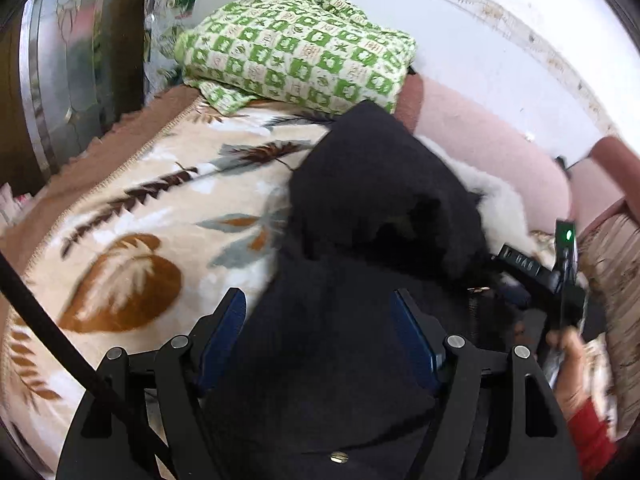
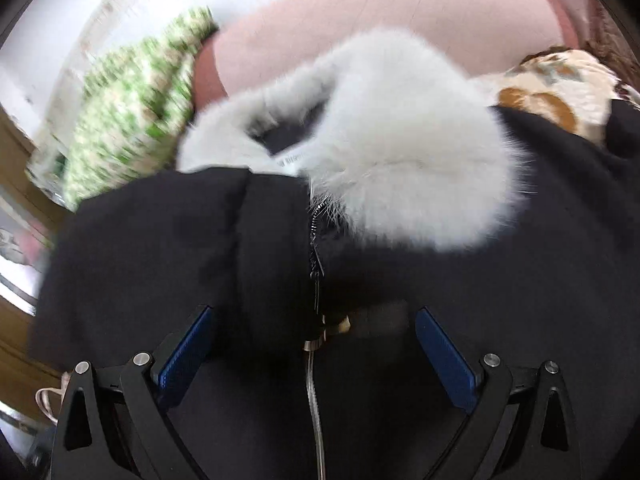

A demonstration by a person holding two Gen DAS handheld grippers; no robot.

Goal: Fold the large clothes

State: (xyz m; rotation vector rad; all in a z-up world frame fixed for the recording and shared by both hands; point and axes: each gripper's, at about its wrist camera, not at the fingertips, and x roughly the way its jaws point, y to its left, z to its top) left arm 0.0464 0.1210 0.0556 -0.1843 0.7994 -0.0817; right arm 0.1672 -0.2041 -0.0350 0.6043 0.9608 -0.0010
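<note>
From the left wrist, the left gripper [image 1: 318, 344] hangs with its blue pads spread wide over the black coat [image 1: 360, 280], nothing pinched between them. The coat lies heaped on the right half of the bed, on a leaf-patterned blanket [image 1: 152, 208], its mass bunched high at the far end, so it looks not yet flattened for a fold. A green checked quilt [image 1: 296, 48] sits folded at the far end of the bed, out of the way. At the right edge, the right gripper [image 1: 560, 276] shows only in part and blurred.

From the right wrist, the right gripper [image 2: 312, 344] is likewise spread, straddling the coat's zipper [image 2: 316, 264] near its pull. White fur trim [image 2: 380, 160] curls just beyond, probably the hood's edge, though motion blur makes that uncertain. Centring on the zipper suggests lining up the coat's front before folding.
</note>
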